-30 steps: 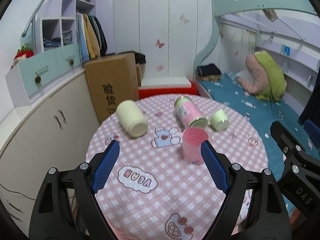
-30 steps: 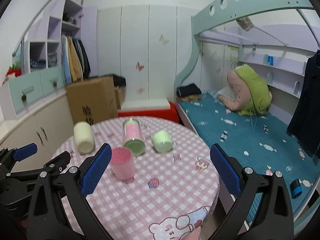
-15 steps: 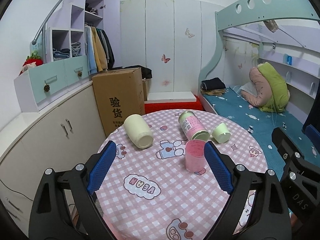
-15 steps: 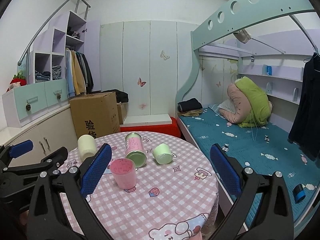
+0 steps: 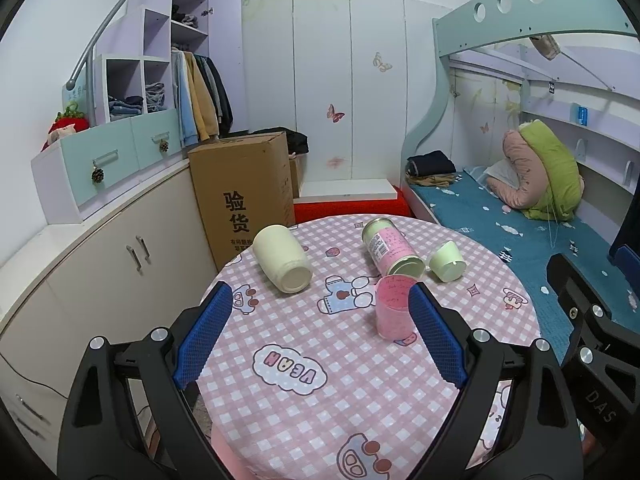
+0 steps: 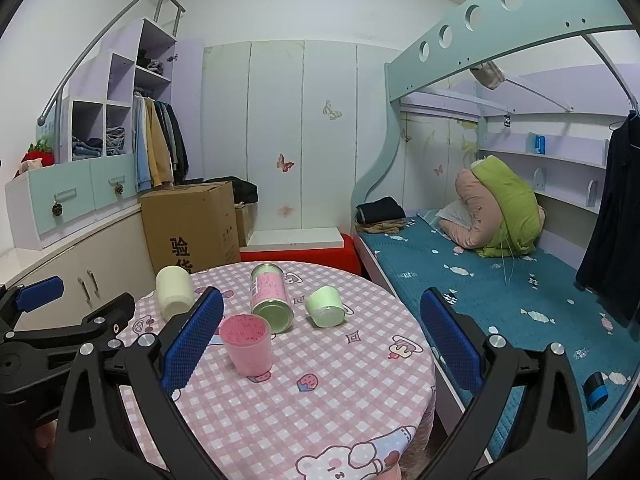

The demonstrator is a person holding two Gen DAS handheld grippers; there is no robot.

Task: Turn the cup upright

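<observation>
The pink cup (image 5: 394,309) (image 6: 247,344) stands upright on the table (image 5: 288,408) (image 6: 320,408), mouth up. Just behind the pink cup lies a pink-labelled can (image 5: 390,246) (image 6: 270,298) on its side. Right of the pink cup lies a small green cup (image 5: 447,261) (image 6: 325,306); left of it, well apart, lies a cream cup (image 5: 282,258) (image 6: 173,292). The left hand-held gripper (image 5: 320,334) is spread wide and holds nothing; its right finger is just beside the pink cup. The right hand-held gripper (image 6: 320,338) is also spread and empty, near the pink cup.
</observation>
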